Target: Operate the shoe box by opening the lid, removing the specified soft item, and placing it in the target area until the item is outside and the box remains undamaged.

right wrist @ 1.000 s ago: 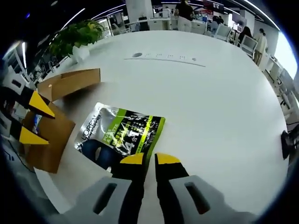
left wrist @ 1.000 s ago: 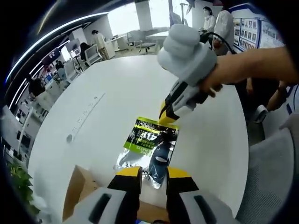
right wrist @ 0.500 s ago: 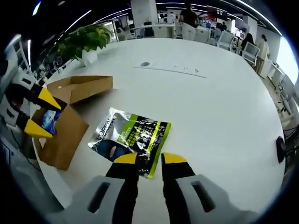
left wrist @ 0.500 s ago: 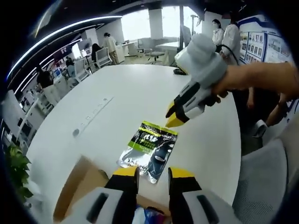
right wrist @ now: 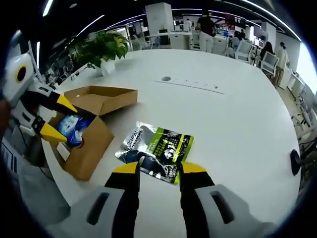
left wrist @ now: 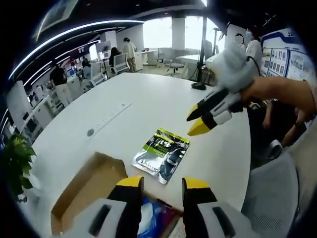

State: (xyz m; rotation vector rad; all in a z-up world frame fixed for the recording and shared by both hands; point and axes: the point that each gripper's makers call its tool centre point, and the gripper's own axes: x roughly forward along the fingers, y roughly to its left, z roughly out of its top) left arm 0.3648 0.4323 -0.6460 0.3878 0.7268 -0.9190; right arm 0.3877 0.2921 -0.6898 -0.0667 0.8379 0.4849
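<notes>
Two yellow-tipped jaws of the left gripper (left wrist: 159, 182) rose from the bottom of the left gripper view, parted, with nothing between them. Just beyond their tips, on the white table (left wrist: 133, 106), lay the green-and-silver sachet pack (left wrist: 162, 154), flat and free of any grip. Under and to the left of the jaws sat the open cardboard shoe box (left wrist: 86, 191), its lid folded back, with blue-and-white packets (left wrist: 151, 222) showing inside beside the jaws. Past the sachet pack and to the right, the right gripper (left wrist: 202, 120) hung above the table in a person's hand (left wrist: 265, 91), its jaws apart and holding nothing, clear of the pack.

Seen from the right gripper view, the right gripper (right wrist: 159, 167) had its jaws spread and empty, and the sachet pack (right wrist: 156, 150) lay on the table (right wrist: 233, 124) directly ahead, its near edge just past the tips. Left of the pack stood the shoe box (right wrist: 86, 131), open, with a blue packet (right wrist: 73, 130) inside. Over the box's far-left side hovered the left gripper (right wrist: 51, 118), jaws parted. A potted plant (right wrist: 100, 49) stood farther off at the table's edge.
</notes>
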